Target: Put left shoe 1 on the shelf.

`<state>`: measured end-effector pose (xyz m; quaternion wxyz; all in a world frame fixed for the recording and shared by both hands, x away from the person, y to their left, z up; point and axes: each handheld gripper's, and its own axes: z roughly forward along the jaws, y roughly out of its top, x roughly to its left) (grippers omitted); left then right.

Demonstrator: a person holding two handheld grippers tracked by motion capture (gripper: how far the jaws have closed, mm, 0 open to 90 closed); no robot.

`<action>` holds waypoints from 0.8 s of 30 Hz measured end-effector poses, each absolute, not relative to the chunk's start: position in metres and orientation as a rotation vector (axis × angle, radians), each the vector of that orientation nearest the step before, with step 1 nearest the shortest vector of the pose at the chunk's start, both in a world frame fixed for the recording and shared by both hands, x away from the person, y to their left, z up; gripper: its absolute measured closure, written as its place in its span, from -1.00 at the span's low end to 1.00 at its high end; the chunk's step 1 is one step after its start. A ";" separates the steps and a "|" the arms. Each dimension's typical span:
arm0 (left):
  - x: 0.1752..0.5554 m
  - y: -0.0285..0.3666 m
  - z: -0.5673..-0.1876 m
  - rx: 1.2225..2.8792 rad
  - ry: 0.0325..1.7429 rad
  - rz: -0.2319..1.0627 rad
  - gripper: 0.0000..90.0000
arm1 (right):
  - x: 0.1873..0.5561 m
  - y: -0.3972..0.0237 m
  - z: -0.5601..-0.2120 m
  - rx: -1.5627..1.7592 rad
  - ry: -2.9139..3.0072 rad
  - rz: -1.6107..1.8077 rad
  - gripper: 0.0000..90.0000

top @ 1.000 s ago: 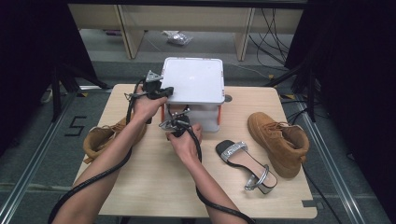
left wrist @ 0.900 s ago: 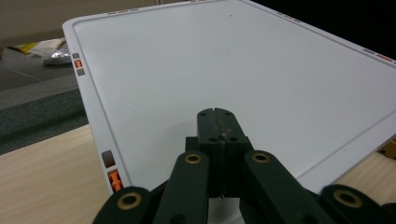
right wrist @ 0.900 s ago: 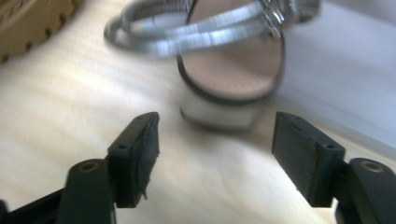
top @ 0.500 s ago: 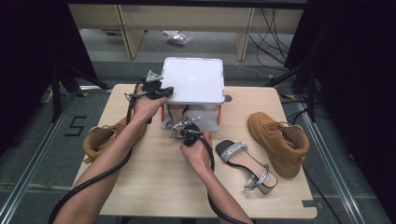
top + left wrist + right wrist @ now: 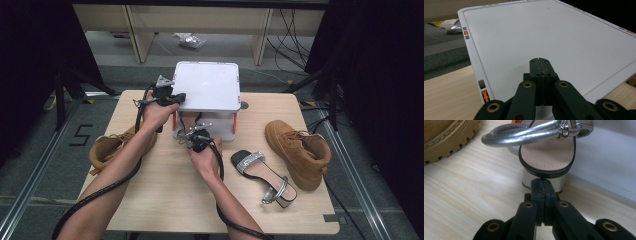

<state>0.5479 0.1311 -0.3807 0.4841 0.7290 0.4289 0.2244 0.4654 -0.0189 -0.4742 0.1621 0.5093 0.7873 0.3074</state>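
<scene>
The right gripper [image 5: 540, 185] has just been closing; its fingers are now clenched with nothing between them, tips just at the silver block heel of a sandal [image 5: 545, 157] that stands partly under the white rack [image 5: 206, 86]. The sandal's toe is cut off. From above, the hand hides most of it.

The left gripper [image 5: 540, 65], fingers clenched and empty, rests over the rack's white top near its left edge.

A second sandal [image 5: 262, 174] lies right on the tabletop [image 5: 165, 190], between two tan boots [image 5: 300, 152].
</scene>
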 end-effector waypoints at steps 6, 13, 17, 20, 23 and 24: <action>0.548 0.132 -0.381 1.770 1.050 0.539 1.00 | 0.467 -0.014 -0.473 1.444 2.230 0.926 1.00; 0.549 0.131 -0.380 1.771 1.049 0.535 1.00 | 0.476 -0.008 -0.469 1.428 2.206 0.946 1.00; 0.549 0.133 -0.380 1.778 1.048 0.527 1.00 | 0.481 -0.005 -0.468 1.439 2.202 0.955 1.00; 0.550 0.133 -0.380 1.778 1.050 0.521 1.00 | 0.486 -0.001 -0.467 1.425 2.195 0.965 1.00; 0.550 0.133 -0.380 1.777 1.049 0.521 1.00 | 0.489 0.002 -0.467 1.422 2.189 0.965 1.00; 0.550 0.133 -0.381 1.765 1.053 0.519 1.00 | 0.492 0.003 -0.468 1.413 2.193 0.957 1.00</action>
